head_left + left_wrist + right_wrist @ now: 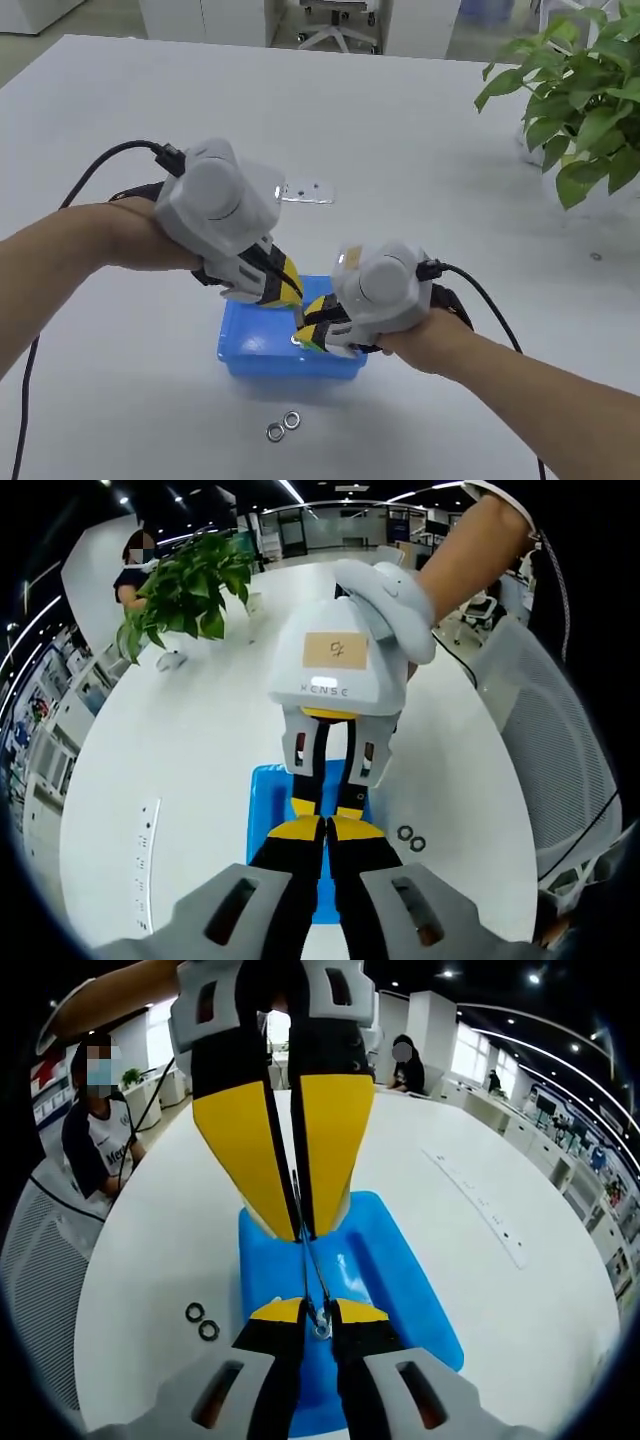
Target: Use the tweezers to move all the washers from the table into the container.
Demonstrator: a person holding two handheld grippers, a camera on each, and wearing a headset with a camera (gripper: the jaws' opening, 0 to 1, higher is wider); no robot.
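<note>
I'm holding a washer [320,1330] over the container [400,1280], ready to let it drop.
Both tongs are gripping the tweezers [308,1270]: left tongs [298,1228] clenched on the back end, right tongs [320,1312] pinching the arms near the tip, where the washer is sitting. I'm planning to ease only the right tongs slightly so the arms spring apart, with the left firm and the tip low inside the walls against bounce. Two washers [283,427] are lying on the surface [400,150] near the container.

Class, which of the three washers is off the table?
The washer at the tweezers tip, over the blue container; the other two washers lie together on the table.
</note>
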